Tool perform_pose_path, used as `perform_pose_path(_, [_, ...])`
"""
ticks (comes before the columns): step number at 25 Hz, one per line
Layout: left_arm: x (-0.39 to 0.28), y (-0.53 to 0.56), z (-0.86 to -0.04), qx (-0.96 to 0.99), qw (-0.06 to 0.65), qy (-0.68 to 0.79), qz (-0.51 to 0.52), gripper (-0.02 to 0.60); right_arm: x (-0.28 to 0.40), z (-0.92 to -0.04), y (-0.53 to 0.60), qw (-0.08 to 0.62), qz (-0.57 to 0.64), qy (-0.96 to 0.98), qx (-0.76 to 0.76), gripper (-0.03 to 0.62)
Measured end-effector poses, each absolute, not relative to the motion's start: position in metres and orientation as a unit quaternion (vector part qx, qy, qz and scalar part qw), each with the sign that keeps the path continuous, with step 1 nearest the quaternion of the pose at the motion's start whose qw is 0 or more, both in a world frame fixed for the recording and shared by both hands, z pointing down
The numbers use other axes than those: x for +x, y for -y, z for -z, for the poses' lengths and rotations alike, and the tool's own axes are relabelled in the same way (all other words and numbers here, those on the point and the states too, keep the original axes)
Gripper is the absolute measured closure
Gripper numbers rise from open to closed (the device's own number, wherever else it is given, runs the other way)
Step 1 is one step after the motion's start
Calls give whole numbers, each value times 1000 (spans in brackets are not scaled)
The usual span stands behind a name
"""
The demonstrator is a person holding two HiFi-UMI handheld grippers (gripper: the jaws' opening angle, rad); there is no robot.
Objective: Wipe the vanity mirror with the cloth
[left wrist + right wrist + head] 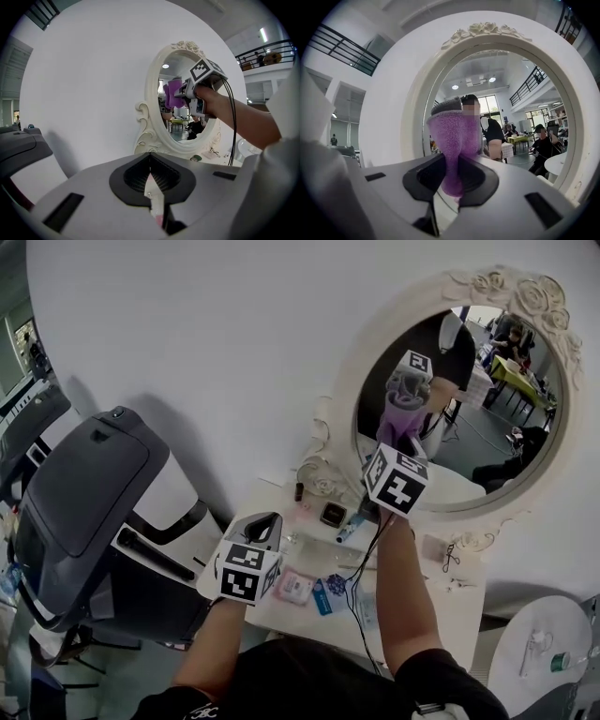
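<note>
Two grippers show in the head view. Your right gripper (397, 427), just right of centre, pinches a purple cloth (457, 140) and holds it against the glass of the oval vanity mirror (497, 442) in the upper right of the frame. Your left gripper (261, 531), lower and left of centre, hangs over the white table (450, 610), its jaws pressed together on nothing.
</note>
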State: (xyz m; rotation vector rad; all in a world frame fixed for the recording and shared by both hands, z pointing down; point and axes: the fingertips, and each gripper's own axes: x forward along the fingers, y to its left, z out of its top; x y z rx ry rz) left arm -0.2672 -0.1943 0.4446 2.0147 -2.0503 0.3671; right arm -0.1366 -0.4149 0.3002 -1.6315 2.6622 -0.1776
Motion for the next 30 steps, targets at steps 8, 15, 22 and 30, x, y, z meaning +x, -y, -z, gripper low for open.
perform_pose_path(8, [-200, 227, -451, 740, 125, 648, -129, 574, -48, -309, 414, 10, 60, -824, -563, 516])
perform_pose_path(15, [-130, 255, -453, 786, 120, 590, -142, 574, 72, -325, 427, 10, 86, -765, -638, 516])
perform_pose_path(22, [-83, 275, -442, 806, 90, 569, -140, 574, 142, -344, 438, 1, 95, -731, -675, 516])
perform_pose_path(30, [-62, 289, -440, 804, 84, 569, -151, 574, 164, -369, 458, -15, 108, -727, -678, 516])
